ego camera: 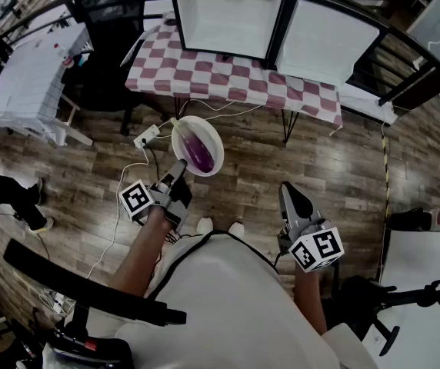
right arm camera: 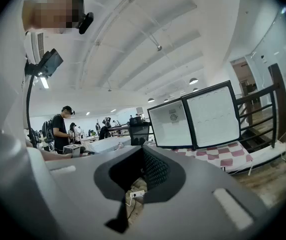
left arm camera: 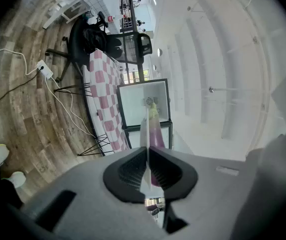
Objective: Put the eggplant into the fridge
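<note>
The purple eggplant lies lengthwise in a white plate that is held up over the wooden floor, short of the checkered surface. The left gripper is clamped narrowly on the plate's near rim, its pads pressing the thin edge between them. In the left gripper view the plate shows edge-on, with the eggplant on its right side. Beyond, on the surface, the fridge stands open, white inside. The right gripper hangs well apart, jaws together and empty. A power strip lies on the floor by the plate
</note>
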Action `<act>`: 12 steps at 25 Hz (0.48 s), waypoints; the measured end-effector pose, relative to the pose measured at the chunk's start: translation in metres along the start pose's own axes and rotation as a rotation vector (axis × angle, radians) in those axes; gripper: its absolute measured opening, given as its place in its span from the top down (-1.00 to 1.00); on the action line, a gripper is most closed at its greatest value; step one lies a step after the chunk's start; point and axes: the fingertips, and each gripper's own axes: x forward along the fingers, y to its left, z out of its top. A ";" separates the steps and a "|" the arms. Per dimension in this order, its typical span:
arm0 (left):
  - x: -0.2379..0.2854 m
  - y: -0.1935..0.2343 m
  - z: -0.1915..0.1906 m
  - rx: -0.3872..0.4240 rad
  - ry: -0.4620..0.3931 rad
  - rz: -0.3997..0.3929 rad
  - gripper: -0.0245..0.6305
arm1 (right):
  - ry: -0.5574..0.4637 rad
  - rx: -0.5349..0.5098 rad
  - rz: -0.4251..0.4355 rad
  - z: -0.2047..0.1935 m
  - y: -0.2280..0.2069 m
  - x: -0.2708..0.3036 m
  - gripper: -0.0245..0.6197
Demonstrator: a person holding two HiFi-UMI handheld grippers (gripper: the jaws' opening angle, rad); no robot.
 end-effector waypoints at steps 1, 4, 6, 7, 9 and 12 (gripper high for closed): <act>0.000 0.000 0.000 -0.002 0.000 -0.002 0.86 | 0.000 0.002 0.000 0.000 0.000 0.000 0.90; 0.000 -0.001 -0.001 -0.005 0.000 -0.005 0.86 | -0.001 0.005 -0.001 -0.001 0.000 -0.001 0.90; 0.000 -0.001 -0.001 -0.001 0.002 -0.006 0.86 | -0.003 0.005 -0.002 -0.002 0.000 -0.001 0.90; 0.000 -0.001 -0.001 0.000 0.004 -0.007 0.86 | -0.004 0.004 -0.003 -0.002 0.001 -0.001 0.90; -0.001 -0.001 0.000 0.001 0.005 -0.010 0.86 | -0.004 0.001 -0.005 -0.002 0.002 0.000 0.90; -0.001 -0.001 0.002 0.002 0.007 -0.008 0.86 | -0.013 0.010 0.003 0.001 0.006 0.003 0.90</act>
